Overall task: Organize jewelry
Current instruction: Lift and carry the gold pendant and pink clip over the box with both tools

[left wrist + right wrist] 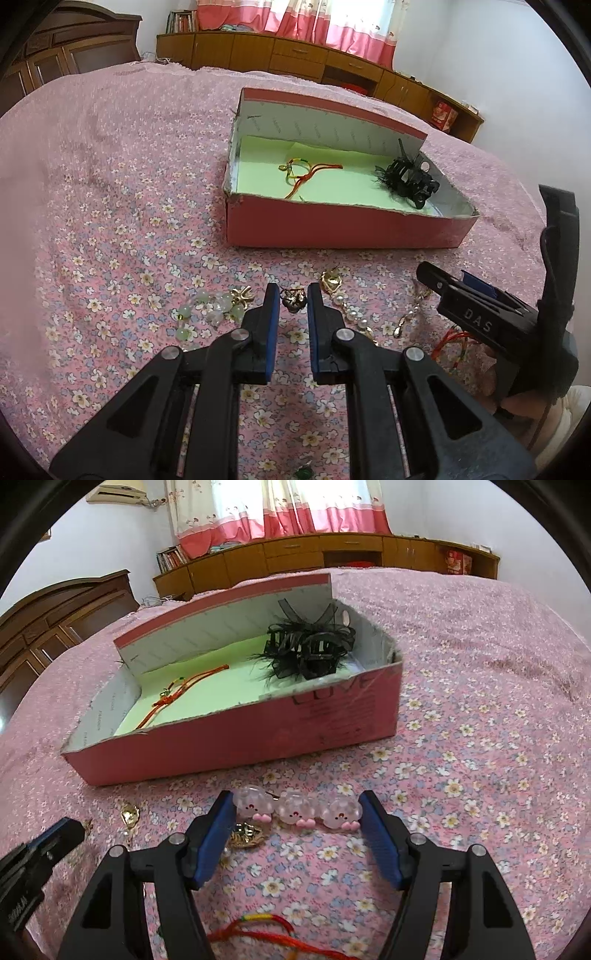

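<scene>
My left gripper is shut on a small dark-and-gold ornament low over the flowered bedspread. My right gripper is open, its blue pads standing just off the two ends of a pink hair clip with three little figures, which lies on the spread. Behind both stands an open pink box with a green floor. It holds a red cord bracelet and a black feathered hair claw.
Loose pieces lie on the spread in front of the box: pale green beads, a pearl chain, gold pieces and a red-and-yellow cord. Wooden cabinets line the far wall.
</scene>
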